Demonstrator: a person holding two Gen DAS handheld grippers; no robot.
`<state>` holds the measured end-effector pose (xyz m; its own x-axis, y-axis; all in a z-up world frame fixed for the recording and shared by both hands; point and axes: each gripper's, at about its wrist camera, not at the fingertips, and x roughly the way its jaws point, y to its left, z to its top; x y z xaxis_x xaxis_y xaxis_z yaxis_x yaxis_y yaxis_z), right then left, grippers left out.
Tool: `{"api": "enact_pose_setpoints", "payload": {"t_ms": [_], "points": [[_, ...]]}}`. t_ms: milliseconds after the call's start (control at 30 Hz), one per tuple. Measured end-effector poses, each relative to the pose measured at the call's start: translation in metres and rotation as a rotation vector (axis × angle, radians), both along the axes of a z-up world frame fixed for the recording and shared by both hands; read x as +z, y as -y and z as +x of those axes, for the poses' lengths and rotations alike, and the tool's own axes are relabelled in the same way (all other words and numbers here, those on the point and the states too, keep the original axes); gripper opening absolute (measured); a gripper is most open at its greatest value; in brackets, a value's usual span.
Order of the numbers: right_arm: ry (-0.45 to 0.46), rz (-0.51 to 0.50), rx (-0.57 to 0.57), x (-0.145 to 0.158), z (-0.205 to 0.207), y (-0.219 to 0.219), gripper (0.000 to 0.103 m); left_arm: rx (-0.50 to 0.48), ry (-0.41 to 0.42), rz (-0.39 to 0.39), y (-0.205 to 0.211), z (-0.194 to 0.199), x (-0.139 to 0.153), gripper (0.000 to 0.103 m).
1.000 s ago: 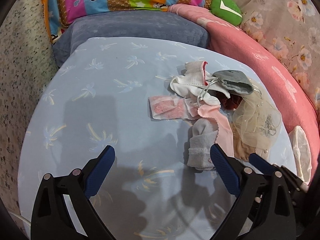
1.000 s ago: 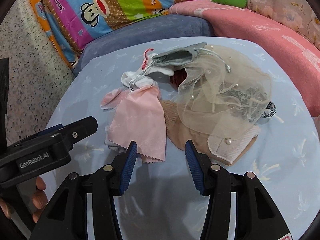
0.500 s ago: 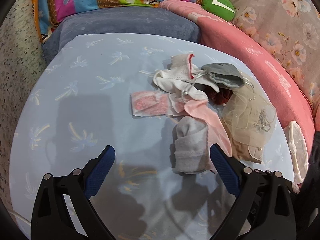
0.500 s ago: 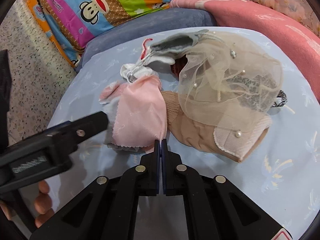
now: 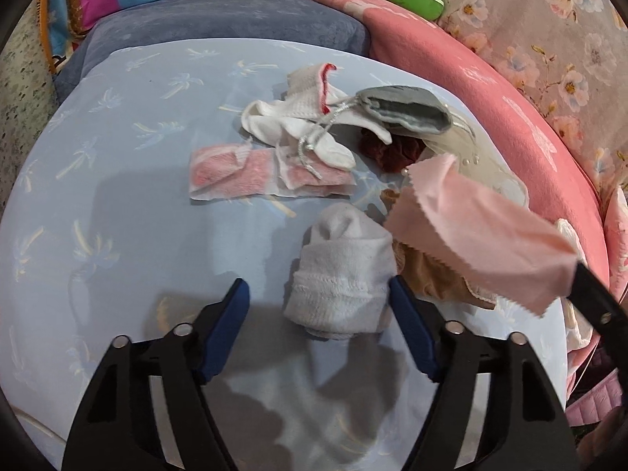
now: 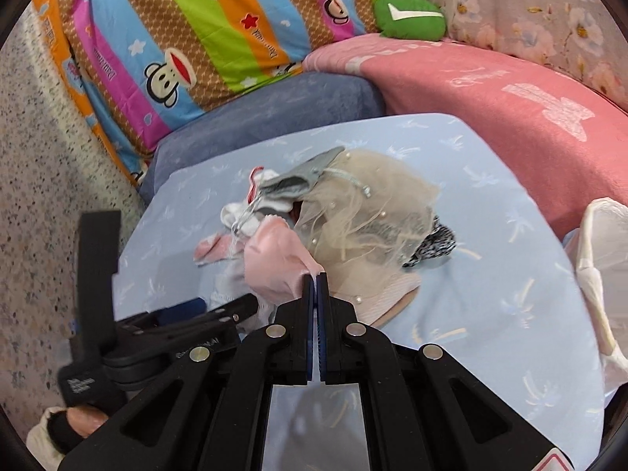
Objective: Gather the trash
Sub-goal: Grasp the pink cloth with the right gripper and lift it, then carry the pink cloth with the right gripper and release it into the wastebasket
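Note:
A heap of cloth scraps lies on the light-blue table cover (image 5: 117, 204). A folded white sock (image 5: 341, 274) sits between the fingers of my left gripper (image 5: 318, 302), whose jaws are closing. The right pad is at the sock's edge and the left pad stands apart from it. My right gripper (image 6: 316, 280) is shut on a corner of a pink cloth (image 6: 274, 267) and holds it above the heap. In the left wrist view the pink cloth (image 5: 471, 227) hangs at the right from the right gripper's black finger (image 5: 592, 298).
A white sock with red trim (image 5: 302, 117), a grey sock (image 5: 404, 106), a pink wipe packet (image 5: 235, 174) and beige tulle with pearls (image 6: 365, 212) lie farther back. A white plastic bag (image 6: 604, 259) hangs at the table's right edge. Blue cushion (image 6: 274, 106) and pink blanket (image 6: 490, 90) lie behind.
My right gripper shut on the pink cloth's near corner and lifted it off the heap. My left gripper came forward around the white sock and its jaws narrowed.

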<state>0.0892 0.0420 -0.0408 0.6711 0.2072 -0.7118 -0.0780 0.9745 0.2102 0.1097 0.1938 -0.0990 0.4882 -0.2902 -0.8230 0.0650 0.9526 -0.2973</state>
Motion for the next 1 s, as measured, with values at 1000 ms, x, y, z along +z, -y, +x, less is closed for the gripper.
{"api": "enact_pose_setpoints", "payload": {"t_ms": [1000], "points": [[0.206,0.043,-0.291,0.089,-0.061,0.149,0.002,-0.285,0.156,-0.018,0.140,-0.016,0.087,0.027]]}}
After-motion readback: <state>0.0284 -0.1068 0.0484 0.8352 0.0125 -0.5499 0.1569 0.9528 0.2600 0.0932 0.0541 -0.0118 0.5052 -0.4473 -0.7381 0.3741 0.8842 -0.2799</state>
